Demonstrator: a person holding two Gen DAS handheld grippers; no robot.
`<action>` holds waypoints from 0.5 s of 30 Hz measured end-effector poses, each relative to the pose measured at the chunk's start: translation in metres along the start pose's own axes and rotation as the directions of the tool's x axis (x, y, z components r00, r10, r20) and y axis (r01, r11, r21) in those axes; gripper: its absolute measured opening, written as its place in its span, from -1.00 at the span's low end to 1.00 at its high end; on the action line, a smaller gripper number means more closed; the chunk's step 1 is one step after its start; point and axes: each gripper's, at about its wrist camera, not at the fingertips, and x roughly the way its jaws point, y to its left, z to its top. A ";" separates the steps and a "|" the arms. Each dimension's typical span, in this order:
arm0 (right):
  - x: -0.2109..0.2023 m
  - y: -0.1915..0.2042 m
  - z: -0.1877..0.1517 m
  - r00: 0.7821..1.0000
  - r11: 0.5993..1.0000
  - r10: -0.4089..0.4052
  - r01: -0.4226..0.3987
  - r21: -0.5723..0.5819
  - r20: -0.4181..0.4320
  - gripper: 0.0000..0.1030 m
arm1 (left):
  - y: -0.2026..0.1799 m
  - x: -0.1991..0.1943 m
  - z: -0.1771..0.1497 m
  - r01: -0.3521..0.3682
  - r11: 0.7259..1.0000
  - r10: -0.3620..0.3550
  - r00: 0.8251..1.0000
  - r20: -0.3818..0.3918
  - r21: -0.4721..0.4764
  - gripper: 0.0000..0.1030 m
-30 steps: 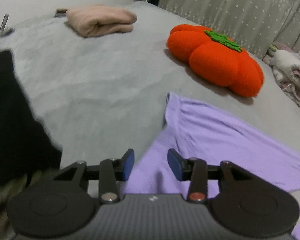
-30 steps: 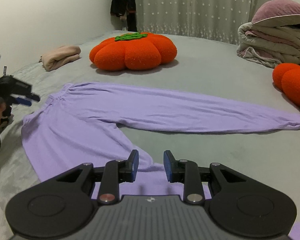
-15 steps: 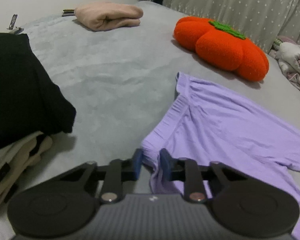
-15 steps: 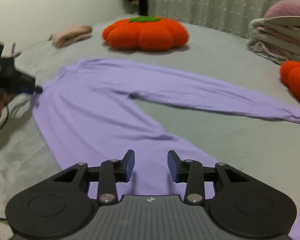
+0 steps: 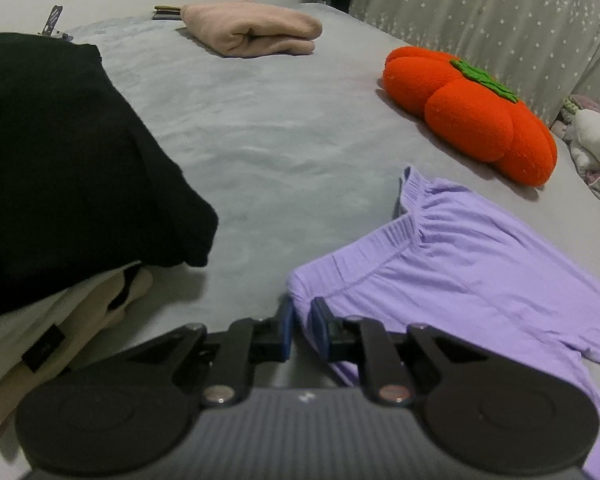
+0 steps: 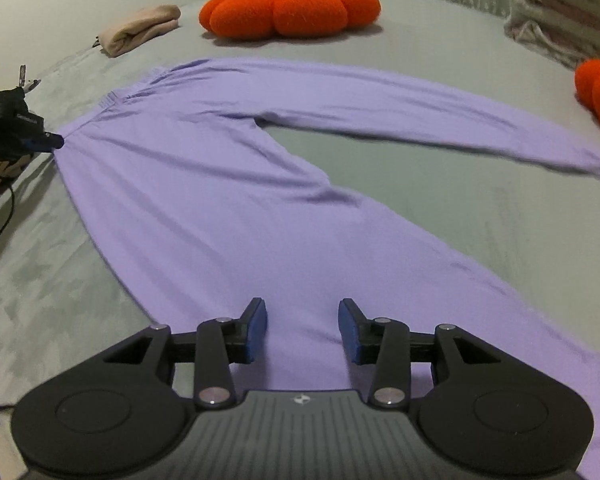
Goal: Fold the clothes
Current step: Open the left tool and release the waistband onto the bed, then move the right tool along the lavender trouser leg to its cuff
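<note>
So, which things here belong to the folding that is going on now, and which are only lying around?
Part of the job:
- purple trousers, spread flat on the bed
- left gripper, closing on their waistband corner
- right gripper, open above the near leg

Just lying about:
- pumpkin cushion
- folded pink garment
- black garment
- blanket pile

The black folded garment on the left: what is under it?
Under the black folded garment lie cream and beige folded clothes, edges showing; the rest, and anything beneath, is covered.
</note>
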 end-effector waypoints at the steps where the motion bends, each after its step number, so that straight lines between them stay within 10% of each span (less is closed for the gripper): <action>1: -0.003 -0.002 -0.003 1.000 1.000 0.006 -0.006 0.011 -0.007 -0.21 | 0.000 0.001 0.000 0.000 1.000 0.000 1.000 0.000 0.001 -0.77; 15: -0.043 -0.031 -0.048 0.999 0.994 -0.046 0.047 0.099 -0.014 -0.20 | -0.008 0.004 -0.005 -0.034 0.998 0.033 0.999 0.020 0.060 -0.74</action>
